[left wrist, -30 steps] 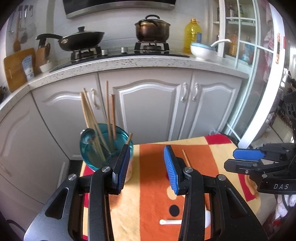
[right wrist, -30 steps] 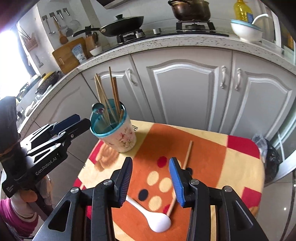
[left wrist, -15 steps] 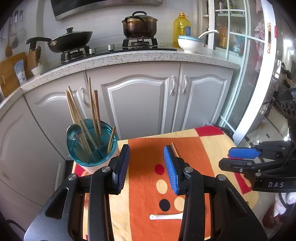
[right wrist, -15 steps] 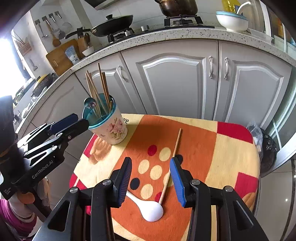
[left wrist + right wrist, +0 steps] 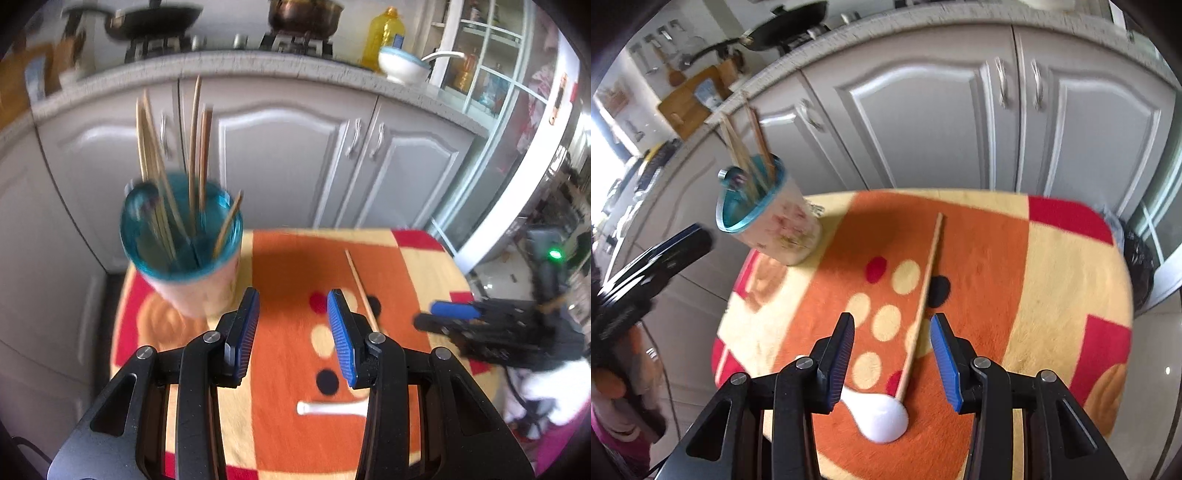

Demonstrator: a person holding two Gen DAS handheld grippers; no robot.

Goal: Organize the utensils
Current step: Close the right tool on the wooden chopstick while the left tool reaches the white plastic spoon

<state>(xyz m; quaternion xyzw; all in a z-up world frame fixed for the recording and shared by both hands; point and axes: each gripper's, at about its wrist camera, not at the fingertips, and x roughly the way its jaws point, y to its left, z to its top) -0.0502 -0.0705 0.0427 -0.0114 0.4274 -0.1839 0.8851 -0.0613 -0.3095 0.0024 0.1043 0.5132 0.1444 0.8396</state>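
Pickup step: right gripper [image 5: 892, 347], spread and empty, hangs over the loose chopstick [image 5: 923, 302] lying by the white spoon [image 5: 879, 417] on the surface [image 5: 1052, 295]; next, straddle and pinch it. Left gripper [image 5: 291, 332] is spread, empty, near the utensil cup [image 5: 184, 266]

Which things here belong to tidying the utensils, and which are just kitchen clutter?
For the job: loose chopstick, white spoon, utensil cup already holding chopsticks.

Just about: frying pan, pot, oil bottle, bowl, chopping board.
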